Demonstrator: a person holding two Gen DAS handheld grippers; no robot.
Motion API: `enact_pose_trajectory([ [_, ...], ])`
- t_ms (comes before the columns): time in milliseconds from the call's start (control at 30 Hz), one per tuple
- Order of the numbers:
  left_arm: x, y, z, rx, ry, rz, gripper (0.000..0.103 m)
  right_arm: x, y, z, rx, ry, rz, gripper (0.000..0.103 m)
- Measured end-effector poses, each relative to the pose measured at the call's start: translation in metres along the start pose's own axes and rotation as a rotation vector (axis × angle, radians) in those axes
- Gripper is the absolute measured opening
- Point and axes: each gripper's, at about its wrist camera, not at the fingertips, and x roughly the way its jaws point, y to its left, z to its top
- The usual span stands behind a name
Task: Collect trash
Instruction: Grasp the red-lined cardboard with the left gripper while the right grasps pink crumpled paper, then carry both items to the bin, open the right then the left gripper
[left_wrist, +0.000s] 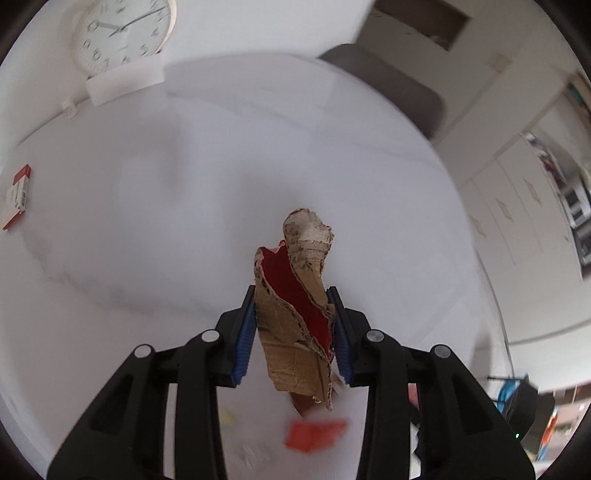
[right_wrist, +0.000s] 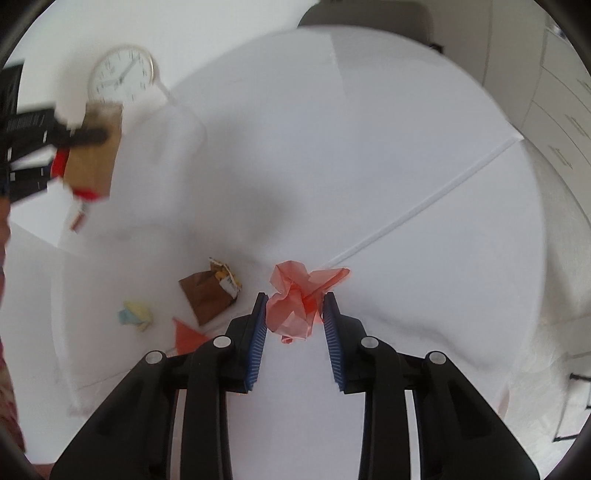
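Observation:
My left gripper (left_wrist: 295, 295) is shut on a torn strip of brown cardboard (left_wrist: 310, 240) with a red inner face, held well above the white table (left_wrist: 147, 184). The right wrist view shows the same cardboard (right_wrist: 92, 162) at the far left, in the left gripper (right_wrist: 62, 158). My right gripper (right_wrist: 294, 297) points down at the table, and its blue pads (right_wrist: 260, 325) touch both sides of a crumpled orange-pink paper (right_wrist: 295, 302) that lies on the tabletop.
On the table (right_wrist: 406, 184) left of the right gripper lie a brown wrapper (right_wrist: 208, 295), a yellow-blue paper wad (right_wrist: 136, 314) and an orange scrap (right_wrist: 188, 338). A small red-and-white box (left_wrist: 16, 195) and a white clock (left_wrist: 123, 33) are at the far side. A grey chair (left_wrist: 391, 85) stands beyond the edge.

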Motion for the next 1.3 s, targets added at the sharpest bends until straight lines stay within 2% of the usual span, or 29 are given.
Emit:
enact_pose_trajectory([
  [100,-0.023,-0.031,-0.030,0.047,0.011,-0.061,0.036,-0.040,-0.018,-0.020,0.022,-0.047,-0.025,0.030],
  [200,-0.047,-0.057,-0.080,0.089,0.033,-0.136,0.036,-0.086,-0.054,-0.056,0.077,-0.097,-0.077,0.031],
  [333,-0.055,-0.107,-0.127,0.196,0.071,-0.213,0.036,-0.104,-0.107,-0.096,0.166,-0.088,-0.147,0.031],
  [400,-0.053,-0.127,-0.143,0.244,0.082,-0.230,0.036,-0.094,-0.133,-0.119,0.221,-0.056,-0.174,0.031],
  [533,-0.044,-0.168,-0.174,0.323,0.132,-0.256,0.036,-0.057,-0.191,-0.161,0.323,0.048,-0.173,0.031],
  [700,-0.041,-0.206,-0.218,0.415,0.167,-0.228,0.036,-0.001,-0.232,-0.196,0.376,0.163,-0.159,0.035],
  [800,-0.031,-0.222,-0.239,0.445,0.194,-0.217,0.036,0.021,-0.247,-0.206,0.403,0.212,-0.151,0.042],
  [900,-0.023,-0.238,-0.254,0.484,0.216,-0.203,0.036,0.023,-0.256,-0.214,0.419,0.220,-0.161,0.060],
  [1000,-0.014,-0.254,-0.268,0.528,0.249,-0.202,0.036,0.000,-0.268,-0.226,0.426,0.187,-0.162,0.070],
  [1100,0.001,-0.269,-0.281,0.570,0.295,-0.211,0.036,-0.024,-0.272,-0.228,0.443,0.149,-0.174,0.074],
  [1200,0.022,-0.284,-0.296,0.610,0.347,-0.224,0.036,-0.056,-0.278,-0.227,0.438,0.099,-0.229,0.086],
  [1300,0.046,-0.295,-0.311,0.645,0.400,-0.223,0.037,-0.084,-0.278,-0.223,0.423,0.056,-0.250,0.087],
])
